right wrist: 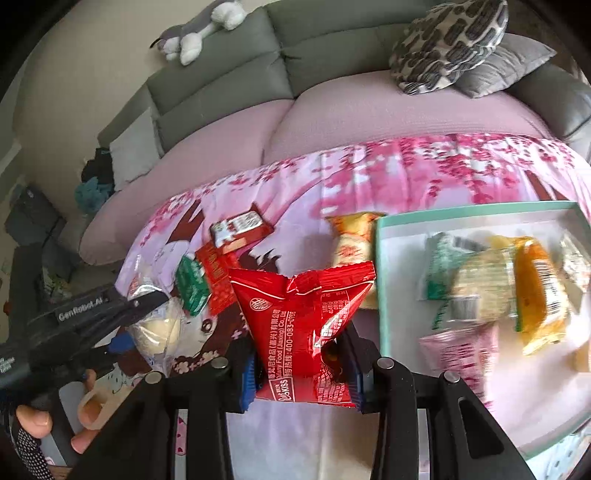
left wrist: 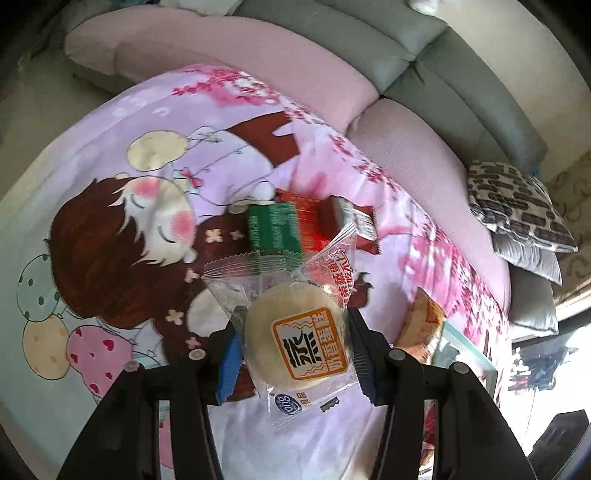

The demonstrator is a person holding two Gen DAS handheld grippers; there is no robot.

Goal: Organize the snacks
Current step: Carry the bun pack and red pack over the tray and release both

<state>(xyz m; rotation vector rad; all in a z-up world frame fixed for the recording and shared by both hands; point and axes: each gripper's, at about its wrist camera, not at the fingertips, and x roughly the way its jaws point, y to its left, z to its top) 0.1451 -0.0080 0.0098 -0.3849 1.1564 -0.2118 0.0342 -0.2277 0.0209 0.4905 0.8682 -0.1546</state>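
R claw (right wrist: 301, 363) clenched on red snack pkt (right wrist: 303, 332), long axis running up-frame. Teal box (right wrist: 382, 280) sits just right of it in frame, so R is the nearer arm. L claw (left wrist: 295, 345) clamps round bun pkt (left wrist: 297, 339), over the bench cloth (left wrist: 110, 155).

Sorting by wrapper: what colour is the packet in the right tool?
Red packet, white print; clearest in right wrist view.

Grey fabric sofa (right wrist: 229, 70) at 12 o'clock, grey-white plush toy (right wrist: 201, 31) on its backrest, leopard-print cushion (right wrist: 448, 48) at 1 o'clock.
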